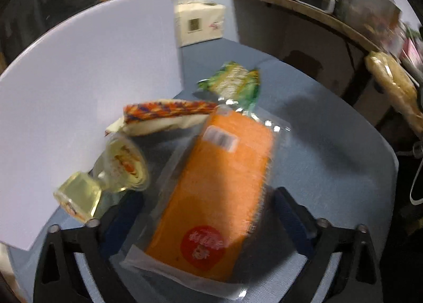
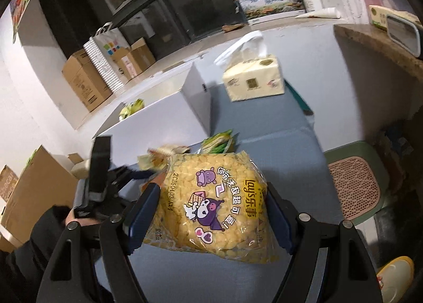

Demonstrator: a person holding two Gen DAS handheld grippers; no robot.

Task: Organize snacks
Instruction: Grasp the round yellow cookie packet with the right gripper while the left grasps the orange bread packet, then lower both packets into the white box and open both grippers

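In the left wrist view my left gripper [image 1: 208, 210] straddles an orange snack pack in clear wrap [image 1: 214, 189] lying on the blue table [image 1: 330, 144]; its pads sit at the pack's sides. Two jelly cups [image 1: 105, 178], a striped packet [image 1: 164, 115] and a green packet [image 1: 232, 83] lie beside a white box wall [image 1: 87, 91]. In the right wrist view my right gripper [image 2: 211, 213] is shut on a yellow Lay's bag [image 2: 211, 205], held above the table. The left gripper [image 2: 111, 184] shows to its left.
A tissue box [image 2: 253, 78] stands at the back of the table. The white box [image 2: 164, 115] holds a green packet [image 2: 132, 107]. Cardboard boxes [image 2: 84, 83] line the left wall. A green stool [image 2: 354, 184] and a wooden shelf [image 1: 317, 12] are on the right.
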